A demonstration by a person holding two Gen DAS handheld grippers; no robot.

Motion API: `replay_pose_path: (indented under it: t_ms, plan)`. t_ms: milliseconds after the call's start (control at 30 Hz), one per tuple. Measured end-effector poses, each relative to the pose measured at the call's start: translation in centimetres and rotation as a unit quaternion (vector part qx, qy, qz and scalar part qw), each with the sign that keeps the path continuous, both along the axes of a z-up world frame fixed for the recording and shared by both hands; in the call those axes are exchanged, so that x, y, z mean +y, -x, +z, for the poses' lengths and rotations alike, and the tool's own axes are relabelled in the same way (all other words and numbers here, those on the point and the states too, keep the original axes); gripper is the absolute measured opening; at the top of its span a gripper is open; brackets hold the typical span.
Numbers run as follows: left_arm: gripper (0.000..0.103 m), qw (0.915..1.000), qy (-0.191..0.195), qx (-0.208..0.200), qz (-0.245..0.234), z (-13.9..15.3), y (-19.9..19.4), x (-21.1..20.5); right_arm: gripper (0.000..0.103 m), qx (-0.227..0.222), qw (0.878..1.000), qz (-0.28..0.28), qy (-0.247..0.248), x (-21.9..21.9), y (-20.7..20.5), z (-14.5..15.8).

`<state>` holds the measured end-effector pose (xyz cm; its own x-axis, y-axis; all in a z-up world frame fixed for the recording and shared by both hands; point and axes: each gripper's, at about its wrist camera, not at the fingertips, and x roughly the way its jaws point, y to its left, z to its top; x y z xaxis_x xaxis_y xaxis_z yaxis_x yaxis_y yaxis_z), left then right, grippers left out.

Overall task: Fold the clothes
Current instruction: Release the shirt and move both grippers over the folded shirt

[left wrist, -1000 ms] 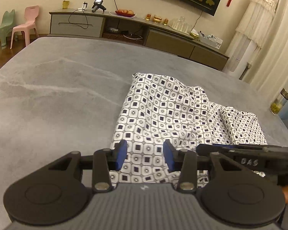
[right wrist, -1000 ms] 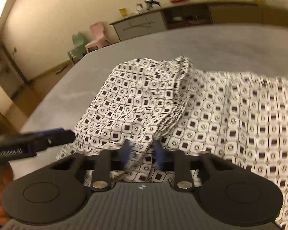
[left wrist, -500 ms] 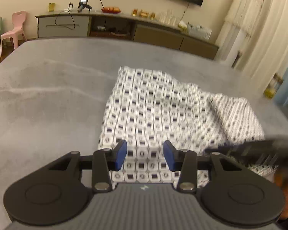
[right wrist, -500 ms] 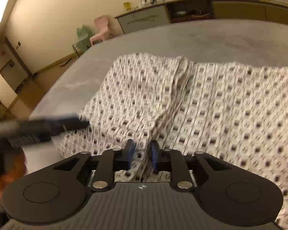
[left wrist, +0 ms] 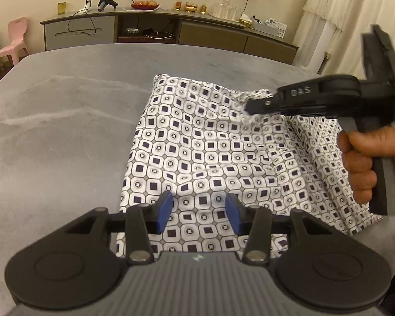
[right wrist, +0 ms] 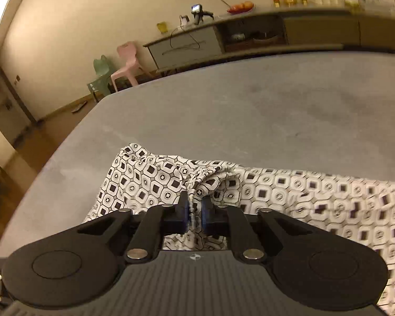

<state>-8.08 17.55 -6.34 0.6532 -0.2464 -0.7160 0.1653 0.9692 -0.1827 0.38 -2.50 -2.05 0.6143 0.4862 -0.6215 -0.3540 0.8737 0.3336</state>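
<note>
A broad grey stone-look table (left wrist: 65, 131) fills both views and carries a white garment printed with small dark squares and rings (left wrist: 197, 152), lying flat to the right of the table's middle with its near hem towards the person. A long low grey sideboard (left wrist: 144, 31) runs along the far wall, with a pink plastic chair (left wrist: 10, 44) to its left.

The left gripper (left wrist: 198, 212) hangs just above the garment's near edge; its blue-padded fingers (left wrist: 164, 210) stand apart with only flat cloth under the gap, not pinched.

The right gripper (right wrist: 194, 210), held by a hand (left wrist: 368, 163), has just been closing. Its jaws are pressed together on a bunched fold of the garment, lifted clear of the table near its far right corner.
</note>
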Motion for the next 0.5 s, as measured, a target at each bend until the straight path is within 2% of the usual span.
replay_pose_path:
  t_ms: [100, 167, 267, 300, 333, 367, 400, 500]
  plan:
    - [0.045, 0.9999, 0.005, -0.005, -0.014, 0.3, -0.1, -0.5, 0.007, -0.047, 0.998, -0.014, 0.036, -0.1, 1.6, 1.6]
    - [0.045, 0.9997, 0.003, -0.004, -0.023, 0.2, -0.2, -1.0, 0.007, -0.056, 0.995, -0.010, 0.083, 0.6, 1.5, 1.3]
    - [0.044, 0.9995, -0.005, -0.004, -0.031, 0.0, -0.2, -1.5, 0.011, -0.007, 0.993, -0.010, 0.115, 0.9, -0.5, -0.7]
    - [0.044, 0.9995, -0.005, -0.008, -0.032, 0.1, 0.0, -1.5, 0.014, -0.003, 0.995, -0.018, 0.101, 0.4, -0.7, -0.6]
    - [0.045, 0.9993, 0.001, -0.014, -0.034, 0.3, 0.2, -1.4, 0.029, -0.009, 0.995, -0.037, 0.092, 0.0, -0.3, -0.1]
    - [0.045, 0.9990, 0.008, -0.020, -0.039, 0.4, 0.4, -1.4, 0.041, -0.036, 0.995, -0.054, 0.080, -0.4, 0.6, 0.8]
    - [0.045, 0.9986, 0.014, -0.026, -0.044, 0.6, 0.5, -1.5, 0.041, -0.061, 0.993, -0.067, 0.070, -0.8, 1.6, 1.7]
    - [0.046, 0.9975, 0.022, -0.032, -0.060, 0.4, 0.4, -2.5, 0.041, -0.085, 0.995, 0.004, 0.057, 0.4, 4.0, 2.3]
